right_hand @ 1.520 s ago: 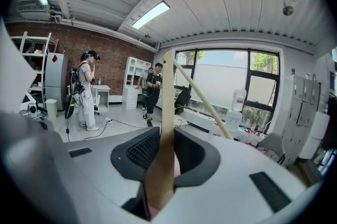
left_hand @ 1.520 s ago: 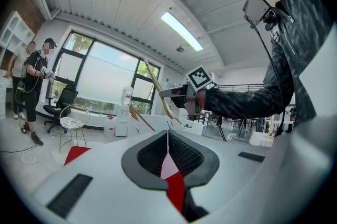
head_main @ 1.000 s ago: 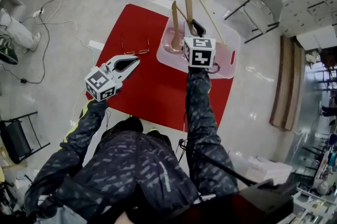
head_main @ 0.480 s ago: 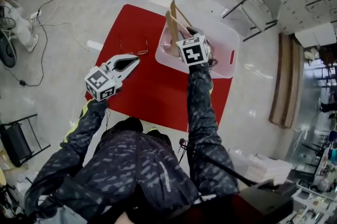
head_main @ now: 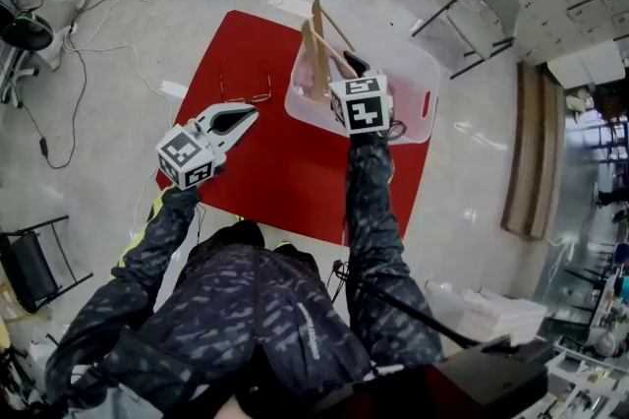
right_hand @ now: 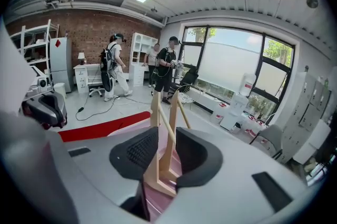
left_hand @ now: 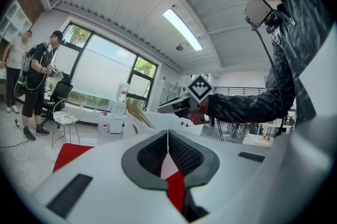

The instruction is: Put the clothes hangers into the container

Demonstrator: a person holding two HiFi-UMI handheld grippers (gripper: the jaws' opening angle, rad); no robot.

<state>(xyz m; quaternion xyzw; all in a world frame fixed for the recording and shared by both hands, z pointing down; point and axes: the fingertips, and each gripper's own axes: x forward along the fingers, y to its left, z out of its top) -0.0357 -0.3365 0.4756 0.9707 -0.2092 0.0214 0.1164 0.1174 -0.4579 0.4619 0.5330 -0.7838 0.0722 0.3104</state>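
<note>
Wooden hangers (head_main: 316, 61) rest in the pink container (head_main: 405, 73) between the right gripper's (right_hand: 166, 152) opening jaws: widen fully, then back off toward six o'clock; left gripper's (left_hand: 167, 149) jaws meet, empty.

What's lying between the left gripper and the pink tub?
In the head view, only red mat separates the left gripper from the tub. A thin wire piece, perhaps a hanger, lies on the mat just off that line.
</note>
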